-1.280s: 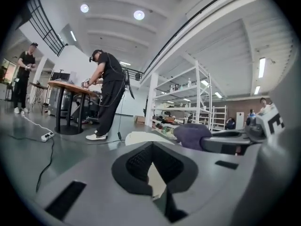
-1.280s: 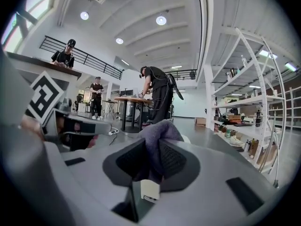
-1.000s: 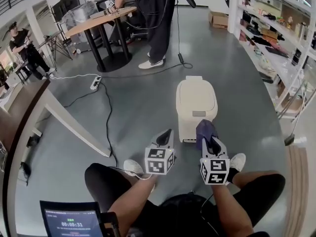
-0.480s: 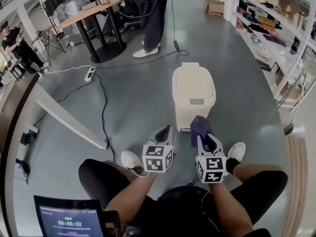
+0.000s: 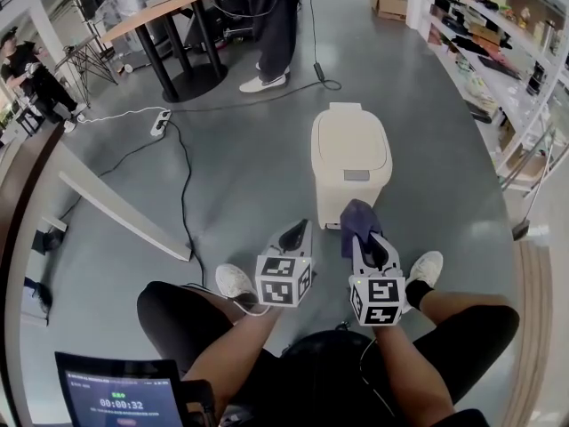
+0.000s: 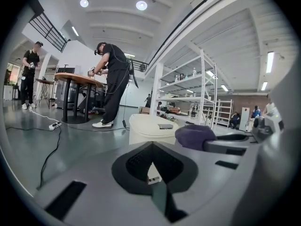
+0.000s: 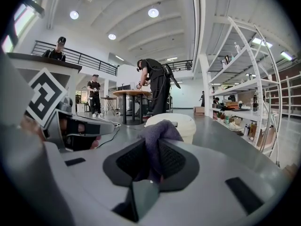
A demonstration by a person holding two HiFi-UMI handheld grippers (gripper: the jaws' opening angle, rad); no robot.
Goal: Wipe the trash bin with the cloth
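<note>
A cream trash bin [image 5: 351,163] with a closed lid stands on the grey floor ahead of me. My right gripper [image 5: 363,236] is shut on a purple cloth [image 5: 359,218], which bunches out past the fingertips just in front of the bin's lower front. In the right gripper view the cloth [image 7: 157,130] sits clamped between the black pads of that gripper [image 7: 151,145], with the bin [image 7: 183,122] right behind it. My left gripper [image 5: 300,230] hovers left of the bin's front, shut and empty. In the left gripper view its tips [image 6: 151,145] meet, and the bin [image 6: 149,126] and cloth [image 6: 195,136] lie beyond.
A white beam [image 5: 124,216] lies on the floor at left, with a black cable and power strip [image 5: 161,128] behind it. A person [image 5: 271,25] stands at a round table [image 5: 178,7] beyond the bin. Shelving [image 5: 507,69] lines the right side. My shoes [image 5: 233,281] flank the grippers.
The head view has tilted, so the bin sits higher in frame. Both grippers have crept slightly forward with it. The cloth stays clamped in the right gripper.
</note>
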